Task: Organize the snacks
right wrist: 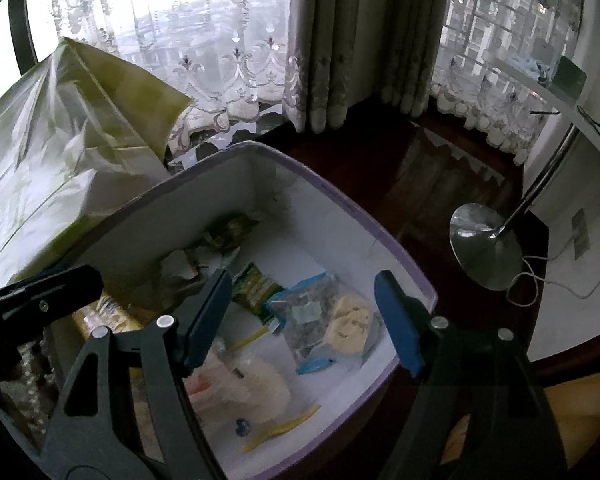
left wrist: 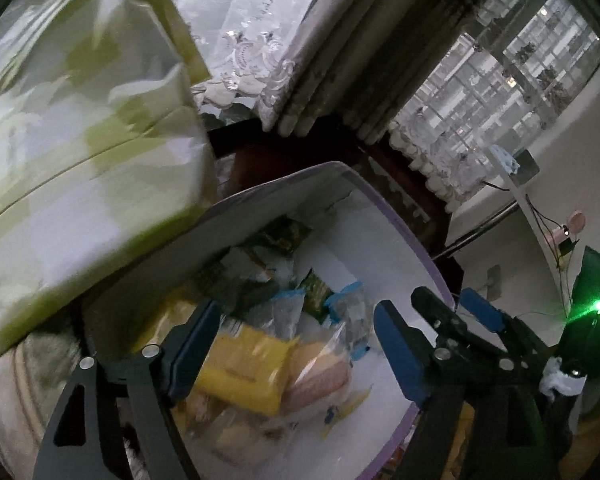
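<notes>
Down inside the white storage box (right wrist: 404,258) with the purple rim lie the snacks: a clear blue-edged packet (right wrist: 314,320) with a pale biscuit showing through it, a green wrapper (right wrist: 256,290) beside it, a yellow pack (left wrist: 246,374) and a pinkish translucent bag (left wrist: 320,372) touching that pack. My left gripper (left wrist: 296,354) hangs over the box with its blue pads spread wide and nothing between them; my right gripper (right wrist: 304,322) does the same, wide apart and empty, above the blue-edged packet. Just beside the box, against its far-left wall, stands a large green and white bag (right wrist: 60,152). Beyond it are lace curtains (right wrist: 204,48), and a lamp base (right wrist: 486,246) on the dark floor.
</notes>
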Motion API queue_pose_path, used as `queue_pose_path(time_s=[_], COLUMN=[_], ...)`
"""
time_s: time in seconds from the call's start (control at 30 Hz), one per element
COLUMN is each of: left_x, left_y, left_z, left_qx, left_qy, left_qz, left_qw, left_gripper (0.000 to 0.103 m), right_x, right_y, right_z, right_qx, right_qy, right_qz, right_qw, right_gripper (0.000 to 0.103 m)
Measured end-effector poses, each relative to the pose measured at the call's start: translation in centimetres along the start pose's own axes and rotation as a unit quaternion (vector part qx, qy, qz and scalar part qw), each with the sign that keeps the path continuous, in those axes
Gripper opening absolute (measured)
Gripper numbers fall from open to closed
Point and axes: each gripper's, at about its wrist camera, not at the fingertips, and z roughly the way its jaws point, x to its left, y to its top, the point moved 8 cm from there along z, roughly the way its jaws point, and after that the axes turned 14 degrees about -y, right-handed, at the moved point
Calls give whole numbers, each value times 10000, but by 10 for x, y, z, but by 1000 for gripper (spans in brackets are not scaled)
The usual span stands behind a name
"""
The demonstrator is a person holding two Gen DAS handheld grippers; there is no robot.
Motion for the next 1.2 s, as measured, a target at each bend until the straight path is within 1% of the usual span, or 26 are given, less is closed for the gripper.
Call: queue_pose_path(time_s=[0.23,0.4,0.5,0.63,0.7,0.83,0.97,1.2], left_x=[8,18,21,20,18,18,19,18], left_y=[-23,-38,-48,-59,-63,-66,-65,-66], left_z=[-35,-56,-68,-80,-82,-84,-84,-82], left_qx=[-185,-312,-359,-435,-466,-478,-509,-451], left_qy=[98,140,234,275,276,272,131,239], left_qz=[-156,-354,-364,-313,-284,-262,-316,-309], left_qw=[9997,9988,9984,9982,9981,9981,9981,9982], left_gripper=[83,85,89,89,92,93,96,96], right_x=[9,14,20,26,27,23,22,21], right_y=[-1,-4,-9,-18,-22,-27,-30,-34], right_z=[-25,-42,-51,-65,-72,-81,-84,-84], right_qx=[-186,-239,-268,-292,-301,-306,-301,-269], right_qy=[-6,48,63,46,37,24,9,13], right_qz=[-175,-220,-319,-434,-501,-521,-546,-563], right_qw=[9997,9995,9991,9986,9983,9982,9981,9981], right_gripper=[76,76,76,76,76,76,76,76])
